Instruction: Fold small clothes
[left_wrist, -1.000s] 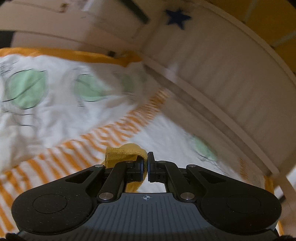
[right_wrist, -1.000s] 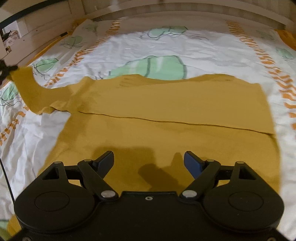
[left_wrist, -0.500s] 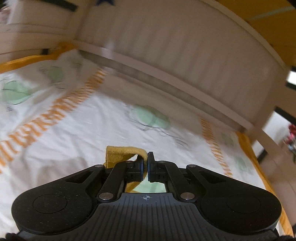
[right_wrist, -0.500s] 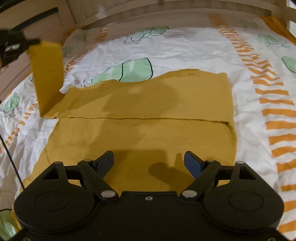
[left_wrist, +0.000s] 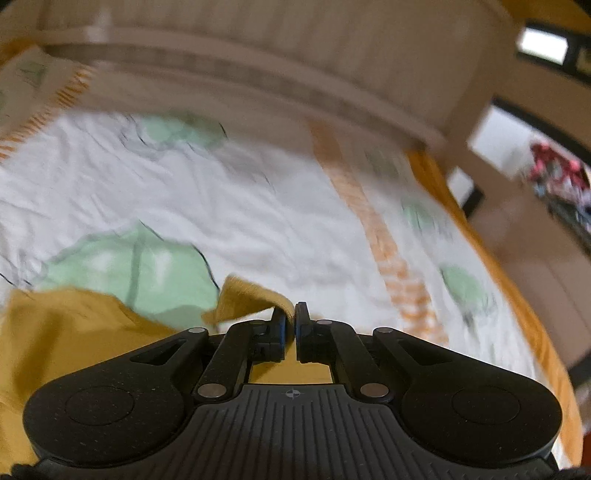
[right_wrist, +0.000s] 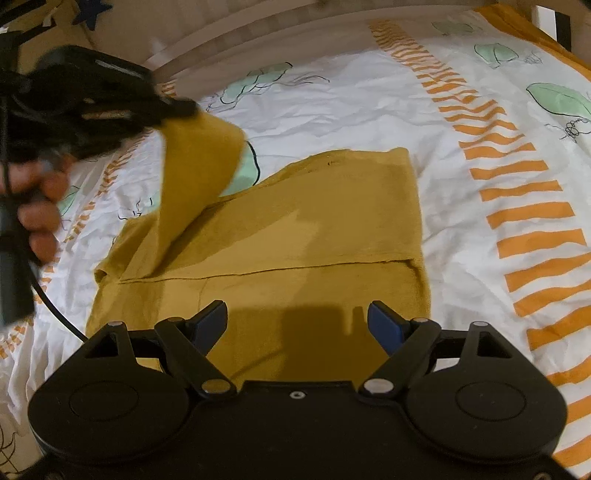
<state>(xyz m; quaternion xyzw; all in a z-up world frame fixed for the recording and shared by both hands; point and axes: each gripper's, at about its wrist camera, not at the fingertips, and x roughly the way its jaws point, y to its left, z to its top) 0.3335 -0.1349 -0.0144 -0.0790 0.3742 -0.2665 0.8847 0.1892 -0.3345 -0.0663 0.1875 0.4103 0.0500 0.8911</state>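
A mustard-yellow garment (right_wrist: 314, 236) lies partly folded on the bed, one half laid over the other along a straight edge. My left gripper (left_wrist: 290, 319) is shut on the end of its sleeve (left_wrist: 247, 299). In the right wrist view the left gripper (right_wrist: 184, 109) holds the sleeve (right_wrist: 195, 177) lifted above the garment's left side. My right gripper (right_wrist: 297, 321) is open and empty, hovering over the garment's near half.
The bedspread (right_wrist: 369, 107) is white with green leaf prints and orange stripes (right_wrist: 517, 206). A pale slatted bed rail (left_wrist: 258, 44) runs along the far side. The bed's right edge and a room opening (left_wrist: 535, 184) show in the left wrist view.
My left gripper has carried the sleeve up and to the right, over the garment's body. The right gripper stayed open and shifted a little over the garment.
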